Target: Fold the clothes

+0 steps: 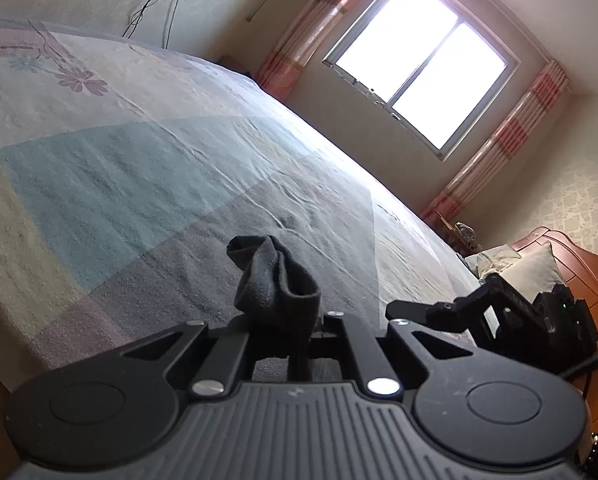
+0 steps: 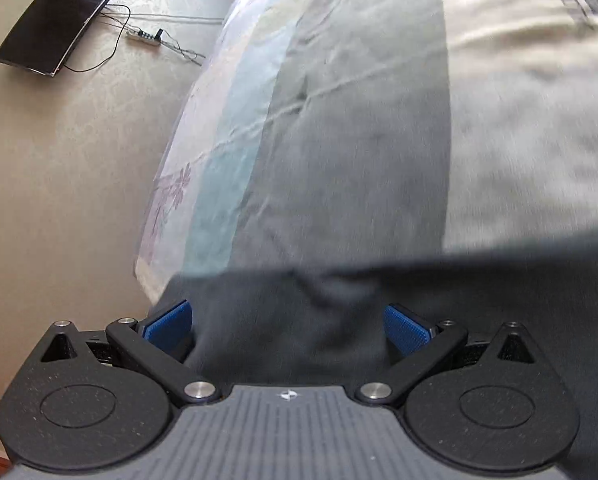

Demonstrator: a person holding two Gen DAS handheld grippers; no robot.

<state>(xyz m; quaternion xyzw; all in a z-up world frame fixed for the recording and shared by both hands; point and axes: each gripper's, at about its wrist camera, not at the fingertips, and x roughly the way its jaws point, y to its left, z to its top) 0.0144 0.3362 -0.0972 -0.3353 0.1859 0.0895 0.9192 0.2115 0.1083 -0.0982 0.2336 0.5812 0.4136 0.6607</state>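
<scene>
black garment (image 1: 277, 280) edge pinched in left tongs (image 1: 295, 332).

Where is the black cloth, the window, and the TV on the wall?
black cloth (image 1: 277, 284): left wrist view, on the bunched fold sticking up from the left gripper.
window (image 1: 419, 62): left wrist view, on the bright glass.
TV (image 2: 59, 20): right wrist view, on the dark screen.

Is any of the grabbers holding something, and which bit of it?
The left gripper pinches a bunched fold of the dark garment. The right gripper is open, with dark cloth between its blue pads, not clamped.
</scene>
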